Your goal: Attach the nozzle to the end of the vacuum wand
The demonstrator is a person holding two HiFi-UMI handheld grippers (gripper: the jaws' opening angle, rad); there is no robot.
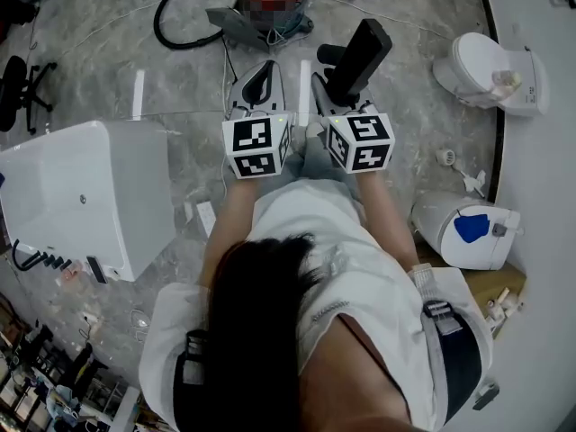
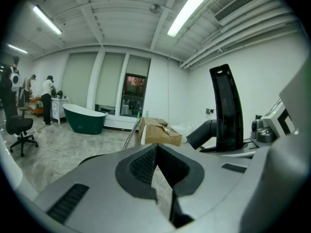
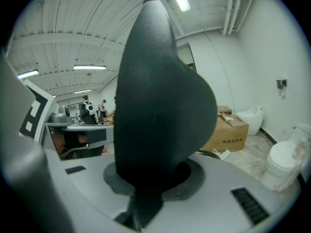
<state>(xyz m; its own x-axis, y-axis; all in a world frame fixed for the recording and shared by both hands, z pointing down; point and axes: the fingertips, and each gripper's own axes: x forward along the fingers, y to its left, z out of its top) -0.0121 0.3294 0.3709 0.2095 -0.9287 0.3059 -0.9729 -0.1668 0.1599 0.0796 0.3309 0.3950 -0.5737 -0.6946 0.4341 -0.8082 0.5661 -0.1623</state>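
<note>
Indoor, bright, even overhead light. Head view: sharp, only weak soft shadows on floor, white box near blown out, slight bend at frame edges. Both gripper views: strong fisheye, black vignette in corners, ceiling lines curved. Ceiling tube lights clipped, w/ glare. Right gripper view: nozzle v. close, underexposed black, soft, no surface detail; bg sharper.

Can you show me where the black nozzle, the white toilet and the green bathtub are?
black nozzle (image 1: pixel 360 57): head view, middle of its flat body.
white toilet (image 1: pixel 479 63): head view, on its lid.
green bathtub (image 2: pixel 83 121): left gripper view, on its side wall.
</note>
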